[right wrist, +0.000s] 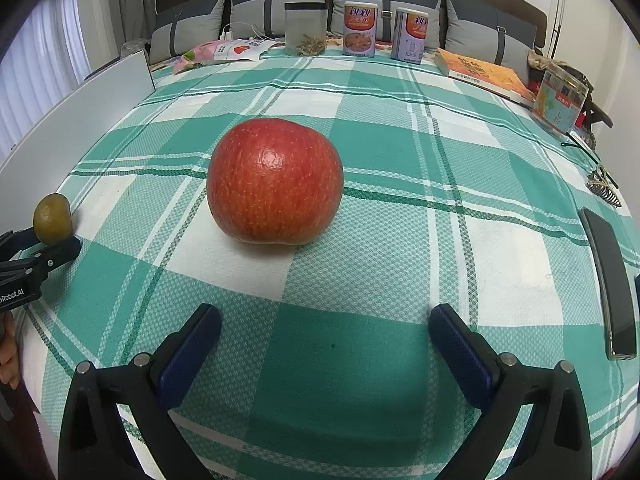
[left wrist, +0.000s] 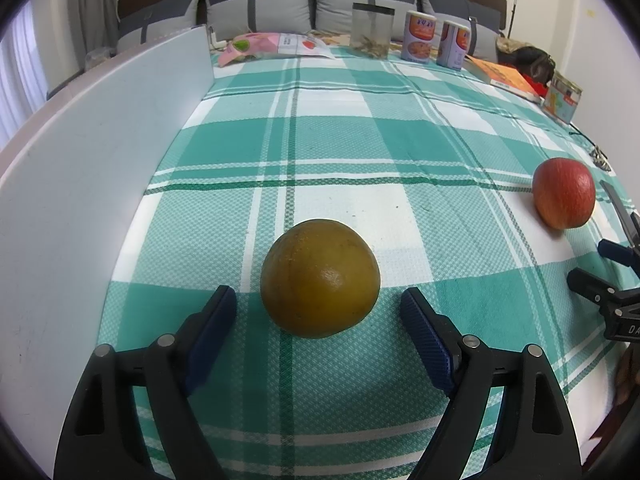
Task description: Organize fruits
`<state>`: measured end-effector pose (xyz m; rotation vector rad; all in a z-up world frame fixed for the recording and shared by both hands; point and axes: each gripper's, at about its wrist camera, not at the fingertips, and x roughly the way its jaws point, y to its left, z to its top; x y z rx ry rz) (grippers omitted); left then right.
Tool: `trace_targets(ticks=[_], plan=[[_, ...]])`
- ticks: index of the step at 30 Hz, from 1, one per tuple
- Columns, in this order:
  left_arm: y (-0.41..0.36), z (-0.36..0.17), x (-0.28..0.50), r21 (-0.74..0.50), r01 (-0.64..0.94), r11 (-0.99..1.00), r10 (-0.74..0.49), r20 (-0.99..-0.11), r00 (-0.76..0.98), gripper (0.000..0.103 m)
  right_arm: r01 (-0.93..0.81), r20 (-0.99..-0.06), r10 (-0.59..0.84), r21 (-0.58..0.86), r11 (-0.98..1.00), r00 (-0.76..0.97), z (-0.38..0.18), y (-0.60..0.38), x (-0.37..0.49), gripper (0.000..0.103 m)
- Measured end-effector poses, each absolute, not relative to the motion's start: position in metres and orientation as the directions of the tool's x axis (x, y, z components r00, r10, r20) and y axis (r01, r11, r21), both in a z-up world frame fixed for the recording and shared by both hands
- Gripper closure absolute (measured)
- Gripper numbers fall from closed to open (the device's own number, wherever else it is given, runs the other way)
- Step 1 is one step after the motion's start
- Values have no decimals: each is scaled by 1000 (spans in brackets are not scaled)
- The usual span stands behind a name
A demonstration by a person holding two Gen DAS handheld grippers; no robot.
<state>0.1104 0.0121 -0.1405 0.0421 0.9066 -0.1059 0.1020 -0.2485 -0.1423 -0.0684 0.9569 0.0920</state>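
A yellow-brown orange (left wrist: pixel 320 278) lies on the green plaid cloth, just ahead of my open left gripper (left wrist: pixel 319 300), its near side between the fingertips without touching them. A red apple (right wrist: pixel 275 181) lies on the cloth a little ahead of my open, empty right gripper (right wrist: pixel 325 318). The apple also shows at the right of the left wrist view (left wrist: pixel 564 193), with the right gripper (left wrist: pixel 600 264) near it. The orange (right wrist: pixel 52 219) and the left gripper (right wrist: pixel 40 248) show at the left edge of the right wrist view.
A white board (left wrist: pixel 92 152) stands along the left side. At the back are a clear jar (right wrist: pixel 306 29), two printed tins (right wrist: pixel 360 29), snack bags (right wrist: pixel 224 50), a book (right wrist: pixel 486 74) and a small tin (right wrist: pixel 560 100). A phone (right wrist: pixel 610 284) and a hair clip (right wrist: pixel 604 186) lie at right.
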Motion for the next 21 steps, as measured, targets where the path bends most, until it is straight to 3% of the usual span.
trace_targets(ticks=[7, 12, 14, 19, 20, 21], plan=[[16, -138, 111, -44, 130, 990, -114, -792, 600, 15, -101, -816, 44, -18, 995, 577, -143, -248, 101, 0], [53, -127, 111, -330, 102, 938, -330, -772, 544, 16, -113, -814, 48, -21, 993, 579, -140, -248, 97, 0], [62, -124, 110, -381, 111, 918, -380, -765, 519, 16, -112, -799, 58, -13, 994, 599, -136, -251, 89, 0], [53, -124, 108, -327, 170, 930, -366, -768, 525, 19, -130, -761, 164, 104, 986, 627, -114, -257, 99, 0], [46, -124, 110, -306, 183, 934, -356, -769, 531, 22, -133, -750, 184, 128, 983, 636, -108, -256, 106, 0], [42, -125, 113, -289, 192, 938, -348, -771, 533, 32, -136, -745, 201, 148, 980, 637, -103, -255, 115, 0]])
